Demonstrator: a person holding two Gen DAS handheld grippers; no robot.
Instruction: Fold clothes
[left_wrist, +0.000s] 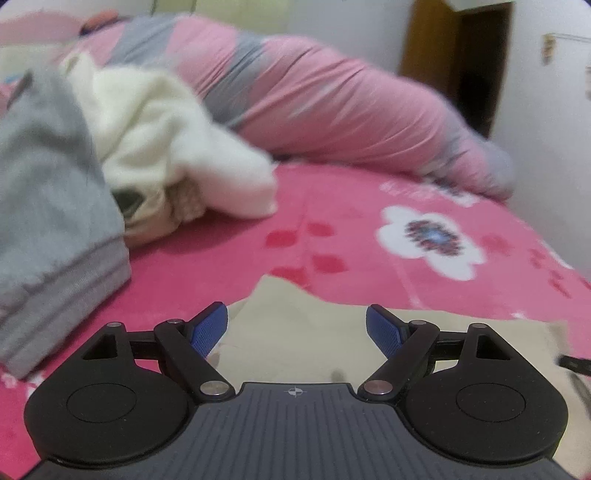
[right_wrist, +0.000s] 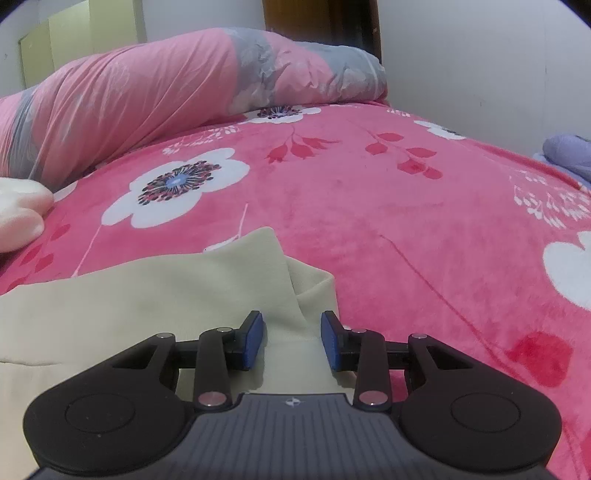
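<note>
So the beige garment (right_wrist: 155, 295) is lying flat on the pink flowered blanket (right_wrist: 388, 206), near edge of the bed, with 1 corner flipped over into a little fold right in front of the right gripper (right_wrist: 291, 341). That gripper's jaws are opening, part spread, with the folded edge between them, but as far as I can see the blue pads (right_wrist: 255, 341) aren't pressing on the cloth. Looks like a let-go to me, not a grab.

The left gripper (left_wrist: 297, 328) is spread wide and holding nothing, hanging over the other end of the same beige piece. That view is smeared, so take fine detail there with a grain of salt.

Stuff that could go sideways, my guess:
- The flipped corner looks loose and puffy. If a pad snags it while pulling away, the fold drags open and gets redone.
- The blanket is plush, so cloth may cling and bunch instead of sliding flat.
- There's a pile to the left, a white fluffy garment (left_wrist: 173, 140) and a grey one (left_wrist: 48, 177), near the beige piece. A wide left swing could clip it.
- The big rolled pink and grey quilt (right_wrist: 129, 96) at the back eats up room for spreading things out.
</note>
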